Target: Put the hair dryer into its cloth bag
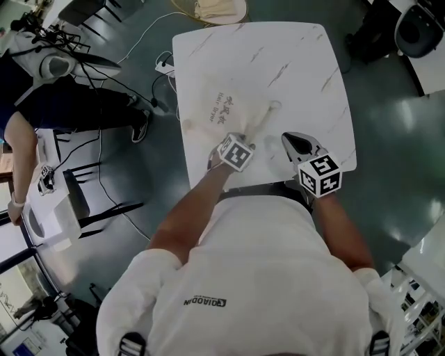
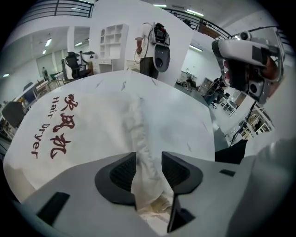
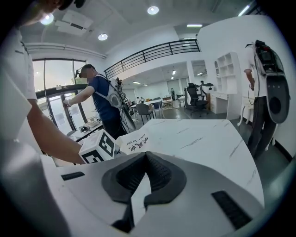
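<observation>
A cream cloth bag (image 1: 224, 115) printed "Hair Dryer" in dark red lies on the white marble table (image 1: 306, 76). No hair dryer shows in any view. My left gripper (image 1: 242, 138) is at the bag's near end. In the left gripper view its jaws (image 2: 149, 159) stand apart, with the bag's gathered neck (image 2: 141, 139) lying between the pads. My right gripper (image 1: 290, 139) hovers to the right of the bag over bare tabletop. It is shut, pads together with nothing between them (image 3: 145, 157). The bag (image 3: 134, 144) sits to its left.
The table's near edge (image 1: 271, 186) runs just below both grippers. On the floor to the left are a person in dark blue (image 1: 42, 104), cables (image 1: 139, 97) and a chair (image 1: 76, 201). Another cream bag (image 1: 219, 10) lies beyond the table's far edge.
</observation>
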`<state>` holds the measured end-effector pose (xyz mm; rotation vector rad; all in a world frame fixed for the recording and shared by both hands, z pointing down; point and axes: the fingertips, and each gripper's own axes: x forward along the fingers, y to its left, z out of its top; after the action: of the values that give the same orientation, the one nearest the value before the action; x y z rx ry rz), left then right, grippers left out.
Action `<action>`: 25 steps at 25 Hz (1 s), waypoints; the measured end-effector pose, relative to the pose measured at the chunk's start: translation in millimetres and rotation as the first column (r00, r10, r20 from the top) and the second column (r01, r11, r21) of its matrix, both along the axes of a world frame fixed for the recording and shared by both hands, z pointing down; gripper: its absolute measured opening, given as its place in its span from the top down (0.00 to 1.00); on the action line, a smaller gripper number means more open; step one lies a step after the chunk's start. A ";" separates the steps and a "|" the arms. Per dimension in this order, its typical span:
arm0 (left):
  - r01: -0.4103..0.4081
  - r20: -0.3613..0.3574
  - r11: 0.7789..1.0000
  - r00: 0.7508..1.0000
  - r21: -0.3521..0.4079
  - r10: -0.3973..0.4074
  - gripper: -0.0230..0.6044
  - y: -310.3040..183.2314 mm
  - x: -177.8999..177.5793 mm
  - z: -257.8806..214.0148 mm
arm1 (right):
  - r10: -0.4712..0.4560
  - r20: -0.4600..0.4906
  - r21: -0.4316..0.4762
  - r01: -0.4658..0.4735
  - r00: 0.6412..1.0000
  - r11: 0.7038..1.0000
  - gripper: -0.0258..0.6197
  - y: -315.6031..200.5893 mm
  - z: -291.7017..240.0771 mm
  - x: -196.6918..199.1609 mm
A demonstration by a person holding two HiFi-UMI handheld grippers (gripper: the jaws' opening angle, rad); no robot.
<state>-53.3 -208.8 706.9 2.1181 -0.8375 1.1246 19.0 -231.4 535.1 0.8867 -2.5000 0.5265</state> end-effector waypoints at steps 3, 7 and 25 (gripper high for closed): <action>-0.003 -0.043 1.000 0.999 0.023 0.004 0.66 6.8 -3.1 -13.2 | 0.030 0.003 0.015 -0.030 1.000 0.999 0.93 10.5 -8.9 -7.2; -0.006 -0.085 0.997 0.996 0.080 0.013 0.66 15.4 -12.4 -34.9 | 0.072 0.005 0.029 -0.072 0.997 0.997 0.93 23.0 -14.1 -15.2; 0.223 -0.331 0.953 0.932 0.207 -0.146 0.92 73.5 -89.7 -151.6 | 0.030 0.061 0.053 -0.033 0.998 0.998 0.93 74.7 -42.6 -57.5</action>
<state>-143.1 -135.3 555.4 2.2762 -1.0370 0.5904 -38.5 -156.7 492.5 0.9453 -2.5688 0.5050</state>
